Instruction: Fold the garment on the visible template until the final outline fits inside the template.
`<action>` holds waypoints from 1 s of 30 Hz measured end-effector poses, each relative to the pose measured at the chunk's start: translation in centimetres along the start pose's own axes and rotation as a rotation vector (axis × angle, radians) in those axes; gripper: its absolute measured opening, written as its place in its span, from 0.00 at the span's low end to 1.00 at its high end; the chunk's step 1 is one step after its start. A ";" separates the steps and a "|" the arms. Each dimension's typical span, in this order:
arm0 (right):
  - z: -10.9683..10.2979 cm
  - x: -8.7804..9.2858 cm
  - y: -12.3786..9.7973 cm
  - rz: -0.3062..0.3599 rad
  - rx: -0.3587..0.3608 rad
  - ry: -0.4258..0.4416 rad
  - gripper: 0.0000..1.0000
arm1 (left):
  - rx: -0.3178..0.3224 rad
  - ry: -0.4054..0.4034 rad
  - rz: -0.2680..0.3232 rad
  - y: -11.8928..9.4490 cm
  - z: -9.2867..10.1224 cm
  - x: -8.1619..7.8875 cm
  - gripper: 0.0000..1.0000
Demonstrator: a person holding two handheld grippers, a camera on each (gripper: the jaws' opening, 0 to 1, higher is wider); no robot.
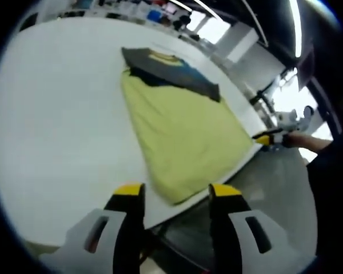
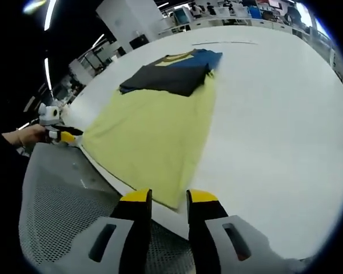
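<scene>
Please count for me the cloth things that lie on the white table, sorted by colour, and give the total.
Yellow-green cloth: 1
Dark grey folded garment, with blue and yellow patches, lying on the far end of the yellow-green cloth: 1
Total: 2, both on the white table

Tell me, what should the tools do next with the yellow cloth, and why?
Probably ease the right tool forward onto the near corner of the yellow-green fabric sheet and pinch it. That corner lies just ahead of its open jaws, and the sheet lies spread flat on the white table with a dark folded shirt on its far end.
</scene>
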State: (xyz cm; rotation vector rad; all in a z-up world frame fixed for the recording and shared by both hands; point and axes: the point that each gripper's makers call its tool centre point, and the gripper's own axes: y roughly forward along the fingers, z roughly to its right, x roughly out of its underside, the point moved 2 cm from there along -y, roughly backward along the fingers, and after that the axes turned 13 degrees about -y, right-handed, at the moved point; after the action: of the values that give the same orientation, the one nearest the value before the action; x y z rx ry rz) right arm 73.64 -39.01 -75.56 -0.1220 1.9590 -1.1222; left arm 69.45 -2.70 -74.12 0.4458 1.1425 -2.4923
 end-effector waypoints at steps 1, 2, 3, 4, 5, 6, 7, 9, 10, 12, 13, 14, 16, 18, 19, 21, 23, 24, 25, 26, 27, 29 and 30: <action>0.0 0.1 0.0 -0.005 0.001 -0.006 0.25 | 0.000 -0.001 -0.002 0.0 0.0 0.0 0.38; 0.1 0.1 0.1 -0.010 0.002 -0.015 0.24 | 0.001 -0.002 -0.003 0.0 0.0 0.0 0.38; 0.1 0.2 0.1 -0.017 0.003 -0.020 0.23 | 0.001 -0.002 -0.003 0.1 0.0 0.0 0.37; 0.1 0.2 0.2 -0.020 0.003 -0.021 0.23 | 0.002 -0.002 -0.004 0.1 0.0 0.0 0.37; 0.2 0.3 0.2 -0.021 0.004 -0.020 0.23 | 0.003 -0.004 -0.004 0.2 0.0 -0.1 0.36; 0.2 0.3 0.3 -0.022 0.003 -0.018 0.23 | 0.005 -0.004 -0.005 0.3 0.0 -0.1 0.36; 0.2 0.3 0.3 -0.022 0.002 -0.018 0.22 | 0.006 -0.003 -0.005 0.3 0.0 -0.1 0.35; 0.2 0.3 0.4 -0.020 0.002 -0.015 0.20 | 0.009 -0.003 -0.011 0.5 0.1 -0.1 0.34; 0.2 0.3 0.4 -0.020 0.000 -0.014 0.19 | 0.010 -0.002 -0.013 0.6 0.1 -0.1 0.33; 0.2 0.4 0.5 -0.022 -0.001 -0.017 0.17 | 0.016 -0.004 -0.021 0.7 0.2 0.0 0.31; 0.2 0.4 0.5 -0.024 0.000 -0.015 0.15 | 0.018 -0.004 -0.023 0.7 0.2 0.0 0.30; 0.1 0.6 0.5 -0.034 -0.008 -0.008 0.14 | 0.020 -0.004 -0.026 0.8 0.2 0.0 0.29; 0.1 0.7 0.6 -0.039 -0.013 -0.009 0.11 | 0.020 -0.002 -0.030 0.8 0.2 0.0 0.28; 0.3 0.6 0.5 -0.033 -0.003 -0.004 0.11 | 0.018 -0.001 -0.032 0.8 0.1 0.0 0.26; 0.5 0.6 0.5 -0.023 0.006 0.008 0.12 | 0.016 -0.001 -0.034 0.8 0.0 -0.1 0.25; 0.5 0.4 0.6 -0.009 0.006 0.017 0.13 | 0.017 -0.003 -0.034 0.8 -0.1 -0.1 0.24; 0.5 0.3 0.7 -0.012 0.004 0.016 0.11 | 0.021 -0.005 -0.038 0.8 -0.2 -0.1 0.22; 0.5 0.3 0.7 -0.013 0.002 0.015 0.11 | 0.022 -0.003 -0.040 0.8 -0.2 -0.1 0.22; 0.6 0.3 0.8 -0.014 0.001 0.015 0.10 | 0.023 -0.005 -0.044 0.8 -0.2 0.0 0.21; 0.6 0.3 0.8 -0.015 0.000 0.014 0.10 | 0.024 -0.006 -0.044 0.9 -0.3 0.0 0.20; 0.6 0.3 0.8 -0.018 0.000 0.009 0.09 | 0.023 -0.008 -0.045 0.9 -0.3 0.0 0.19; 0.5 0.4 1.0 -0.022 -0.003 0.008 0.08 | 0.024 -0.007 -0.054 0.9 -0.3 0.2 0.17; 0.5 0.5 1.1 -0.023 -0.005 0.010 0.07 | 0.025 -0.002 -0.063 0.9 -0.3 0.3 0.15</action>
State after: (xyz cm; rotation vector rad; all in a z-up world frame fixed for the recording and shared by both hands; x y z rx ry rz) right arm 73.98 -38.89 -76.76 -0.1422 1.9736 -1.1341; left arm 69.62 -3.10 -75.06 0.4197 1.1426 -2.5623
